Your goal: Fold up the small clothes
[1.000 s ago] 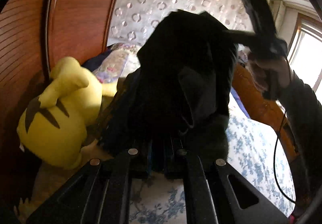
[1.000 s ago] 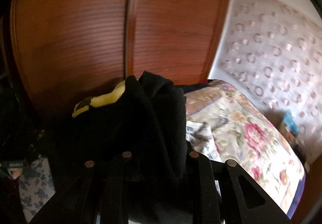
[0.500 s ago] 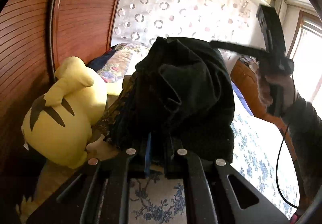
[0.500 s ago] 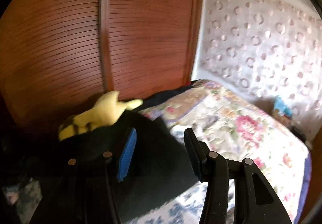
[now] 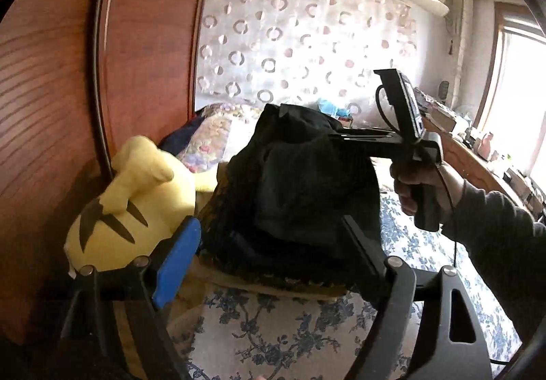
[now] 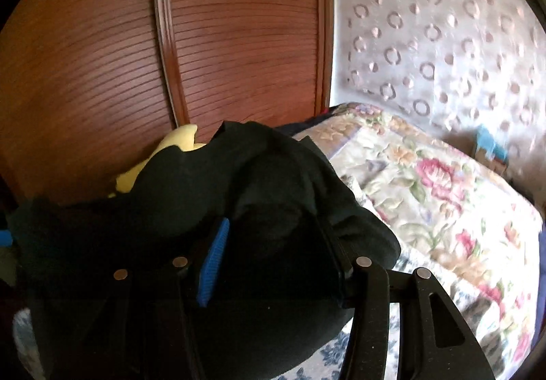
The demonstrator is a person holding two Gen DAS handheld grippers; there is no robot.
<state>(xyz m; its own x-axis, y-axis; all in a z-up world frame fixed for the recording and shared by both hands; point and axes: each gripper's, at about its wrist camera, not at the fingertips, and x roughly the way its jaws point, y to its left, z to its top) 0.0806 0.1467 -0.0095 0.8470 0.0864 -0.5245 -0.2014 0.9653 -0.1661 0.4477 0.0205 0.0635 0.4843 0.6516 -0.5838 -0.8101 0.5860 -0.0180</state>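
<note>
Both tongs are spread wide: our left tongs [image 5: 273, 240] sit released right in front of the bundled black garment [image 5: 300, 182], and our right tongs [image 6: 276, 243] straddle it, clamping nothing. It's heaped on the floral bed [image 5: 266, 328], yellow plush [image 5: 136, 195] just left.

Left claw [image 5: 269, 240] gapes wide; right claw [image 6: 273, 236] likewise spread.

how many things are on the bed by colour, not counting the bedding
black: 1, the black garment
yellow: 1, the yellow plush toy
total: 2
</note>
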